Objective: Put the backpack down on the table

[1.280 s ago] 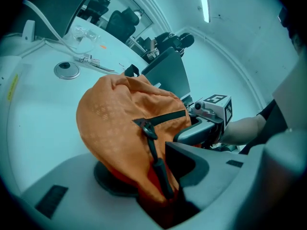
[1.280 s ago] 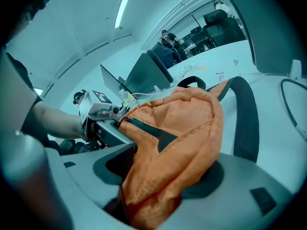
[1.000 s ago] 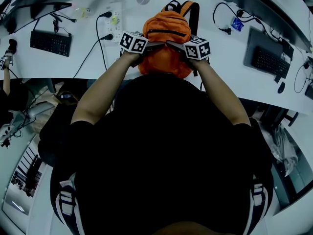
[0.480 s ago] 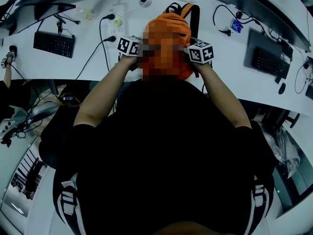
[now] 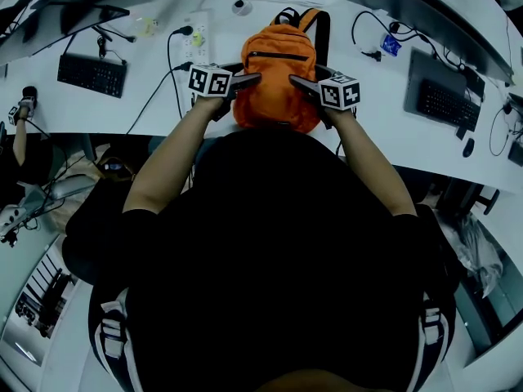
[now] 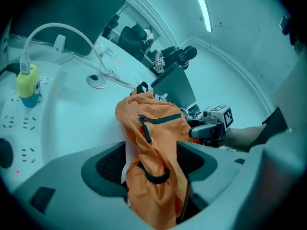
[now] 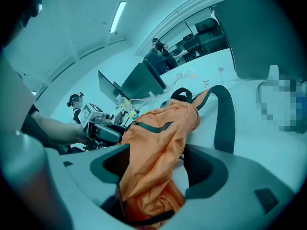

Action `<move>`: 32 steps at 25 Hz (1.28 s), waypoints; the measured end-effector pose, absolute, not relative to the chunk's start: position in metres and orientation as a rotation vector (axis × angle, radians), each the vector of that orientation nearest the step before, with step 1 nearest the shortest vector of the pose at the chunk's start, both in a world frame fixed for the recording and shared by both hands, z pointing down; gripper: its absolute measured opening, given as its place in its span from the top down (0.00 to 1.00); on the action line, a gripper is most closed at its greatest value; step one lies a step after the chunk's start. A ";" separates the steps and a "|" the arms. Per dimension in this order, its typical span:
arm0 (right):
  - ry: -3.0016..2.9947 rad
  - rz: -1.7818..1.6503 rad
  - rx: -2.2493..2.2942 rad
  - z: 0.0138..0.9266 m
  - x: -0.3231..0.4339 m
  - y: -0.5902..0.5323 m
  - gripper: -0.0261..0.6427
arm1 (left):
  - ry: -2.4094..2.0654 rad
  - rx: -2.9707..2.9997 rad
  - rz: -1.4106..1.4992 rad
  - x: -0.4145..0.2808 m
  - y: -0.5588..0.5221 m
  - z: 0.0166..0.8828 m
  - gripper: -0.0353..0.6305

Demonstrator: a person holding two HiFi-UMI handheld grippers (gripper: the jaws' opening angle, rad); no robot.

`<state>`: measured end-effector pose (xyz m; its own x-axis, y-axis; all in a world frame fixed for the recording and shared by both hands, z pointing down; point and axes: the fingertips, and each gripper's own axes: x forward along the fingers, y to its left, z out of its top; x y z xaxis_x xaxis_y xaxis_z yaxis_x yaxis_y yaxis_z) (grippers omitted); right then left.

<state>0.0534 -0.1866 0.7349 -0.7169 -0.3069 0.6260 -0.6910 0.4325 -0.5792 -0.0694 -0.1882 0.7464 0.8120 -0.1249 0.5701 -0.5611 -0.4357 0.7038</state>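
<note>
An orange backpack (image 5: 278, 72) with black straps sits on the white table (image 5: 147, 109), its zip pocket facing up. My left gripper (image 5: 245, 82) is at its left side and my right gripper (image 5: 304, 86) at its right side. In the left gripper view the jaws have just been opening. They stand wide, with loose orange fabric (image 6: 153, 147) between them and a gap beside one pad. In the right gripper view my right gripper (image 7: 156, 159) is also open around a fold of the backpack (image 7: 158, 143). The fabric is not pinched.
Black keyboards lie at the left (image 5: 91, 73) and right (image 5: 448, 103). A white power strip (image 5: 192, 31) with plugged cables lies left of the backpack. A mouse (image 5: 468, 146) and monitors line the back. The table's near edge runs just under my hands.
Both grippers have drawn apart and back toward me, from over the backpack's middle to its sides. Their jaws stand wider. The backpack stays on the table.
</note>
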 end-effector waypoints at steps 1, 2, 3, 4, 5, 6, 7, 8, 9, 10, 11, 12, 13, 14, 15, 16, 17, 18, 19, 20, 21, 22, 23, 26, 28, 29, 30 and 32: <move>-2.261 1.207 0.856 0.734 0.056 -0.186 0.44 | -0.520 1.988 0.542 -0.072 -0.189 0.745 0.48; -2.261 1.207 0.870 0.733 0.059 -0.186 0.44 | -0.530 1.989 0.538 -0.075 -0.189 0.744 0.48; -2.260 1.210 0.884 0.732 0.063 -0.186 0.44 | -0.540 1.992 0.533 -0.077 -0.190 0.743 0.48; -2.256 1.215 0.899 0.732 0.067 -0.186 0.44 | -0.548 1.996 0.529 -0.079 -0.190 0.741 0.48; -2.251 1.222 0.913 0.732 0.071 -0.186 0.44 | -0.553 2.002 0.528 -0.080 -0.189 0.739 0.48; -2.245 1.229 0.927 0.731 0.075 -0.185 0.44 | -0.554 2.011 0.531 -0.080 -0.188 0.737 0.48; -2.242 1.234 0.940 0.731 0.079 -0.184 0.44 | -0.555 2.022 0.535 -0.080 -0.187 0.735 0.48; -2.240 1.236 0.950 0.729 0.082 -0.184 0.45 | -0.558 2.034 0.536 -0.080 -0.187 0.733 0.48; -2.241 1.234 0.959 0.727 0.085 -0.183 0.45 | -0.563 2.042 0.531 -0.080 -0.187 0.732 0.48; -2.243 1.229 0.967 0.725 0.087 -0.183 0.45 | -0.570 2.046 0.519 -0.081 -0.187 0.730 0.48; -2.246 1.222 0.974 0.723 0.088 -0.183 0.45 | -0.578 2.049 0.507 -0.081 -0.187 0.728 0.48; -2.250 1.217 0.981 0.720 0.090 -0.183 0.45 | -0.586 2.054 0.499 -0.082 -0.187 0.726 0.48; -2.255 1.211 0.987 0.717 0.090 -0.182 0.45 | -0.593 2.063 0.499 -0.082 -0.187 0.723 0.48; -2.260 1.204 0.992 0.713 0.090 -0.182 0.45 | -0.598 2.074 0.505 -0.082 -0.187 0.720 0.48; -2.268 1.196 0.998 0.709 0.090 -0.181 0.45 | -0.603 2.084 0.514 -0.083 -0.186 0.718 0.48; -2.277 1.187 1.005 0.705 0.090 -0.180 0.45 | -0.606 2.091 0.521 -0.083 -0.185 0.716 0.48; -2.287 1.175 1.012 0.700 0.089 -0.179 0.47 | -0.608 2.097 0.524 -0.084 -0.183 0.714 0.48; -2.297 1.162 1.021 0.696 0.089 -0.179 0.48 | -0.610 2.103 0.524 -0.084 -0.183 0.712 0.48; -2.307 1.149 1.027 0.692 0.089 -0.179 0.50 | -0.612 2.109 0.522 -0.084 -0.182 0.709 0.49; -2.317 1.138 1.029 0.689 0.089 -0.178 0.53 | -0.615 2.115 0.520 -0.084 -0.181 0.706 0.48; -2.326 1.126 1.027 0.686 0.087 -0.176 0.54 | -0.617 2.119 0.516 -0.084 -0.180 0.704 0.49; -2.335 1.113 1.023 0.684 0.086 -0.175 0.56 | -0.616 2.122 0.512 -0.084 -0.178 0.702 0.49; -2.344 1.099 1.016 0.682 0.084 -0.174 0.57 | -0.613 2.125 0.508 -0.083 -0.177 0.701 0.49; -2.363 1.076 0.997 0.677 0.077 -0.170 0.62 | -0.593 2.147 0.521 -0.081 -0.171 0.696 0.50; -2.378 1.079 0.979 0.672 0.073 -0.166 0.66 | -0.585 2.166 0.527 -0.079 -0.166 0.692 0.53; -2.390 1.086 0.966 0.670 0.070 -0.163 0.67 | -0.585 2.172 0.522 -0.079 -0.164 0.689 0.56; -2.402 1.096 0.950 0.668 0.068 -0.161 0.69 | -0.587 2.175 0.515 -0.079 -0.162 0.687 0.58; -2.425 1.109 0.921 0.664 0.062 -0.155 0.72 | -0.594 2.176 0.495 -0.079 -0.159 0.683 0.63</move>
<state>0.0619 -0.1553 0.6639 -0.7416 -0.4232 0.5206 -0.6706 0.4912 -0.5559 -0.0787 -0.1590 0.6827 0.8125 -0.2467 0.5282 -0.5639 -0.5626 0.6046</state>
